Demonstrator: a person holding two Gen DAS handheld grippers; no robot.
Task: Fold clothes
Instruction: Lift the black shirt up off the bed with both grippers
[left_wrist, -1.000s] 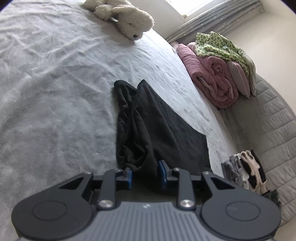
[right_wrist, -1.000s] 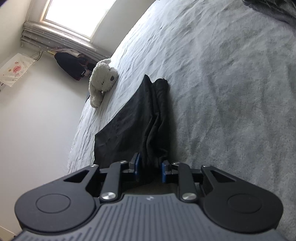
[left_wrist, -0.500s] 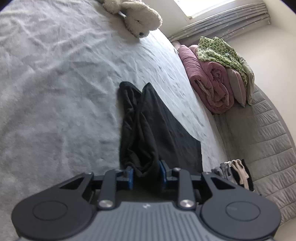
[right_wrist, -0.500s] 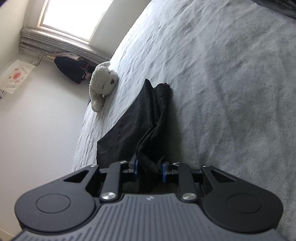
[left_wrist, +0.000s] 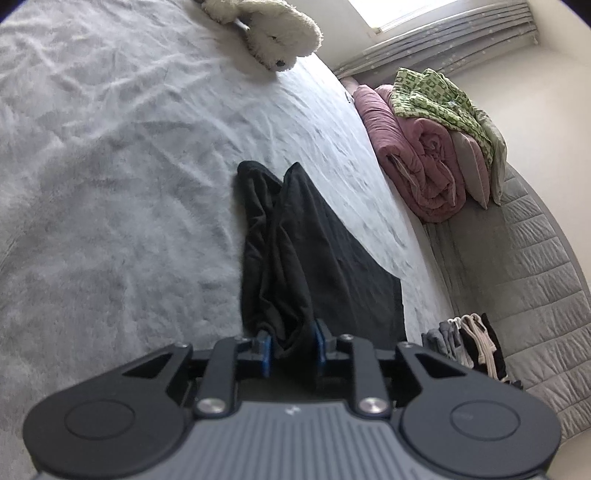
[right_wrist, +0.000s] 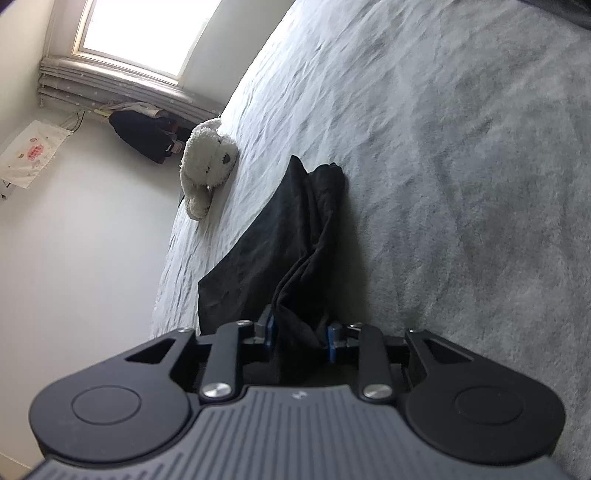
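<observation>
Gripping a bunched edge of the black garment (left_wrist: 317, 266), your left gripper (left_wrist: 291, 345) has its blue-padded jaws closed on the fabric, a gathered fold rising straight out from between them. Ahead of those jaws the cloth stretches away across the grey bedspread (left_wrist: 110, 166), rumpled on the jaws' left side and lying flat and smooth on their right. Far beyond the garment's far tip sits a white plush toy (left_wrist: 280, 37), and off to the right of the jaws a rolled pink duvet (left_wrist: 417, 158) lies with a green patterned cloth (left_wrist: 439, 96) draped on top. Near the jaws' right side, off the bed, a row of folded clothes (left_wrist: 469, 343) stands against a quilted grey surface. Your right gripper (right_wrist: 300, 338) is likewise clamped on the black garment (right_wrist: 291, 236): a thick twisted fold fills the gap between its blue pads. From there the cloth runs forward, flat to the left of the jaws and bunched directly ahead, resting on the grey bedspread (right_wrist: 461, 166). The white plush toy (right_wrist: 207, 166) lies ahead and left of the jaws, just past the garment's far end.
</observation>
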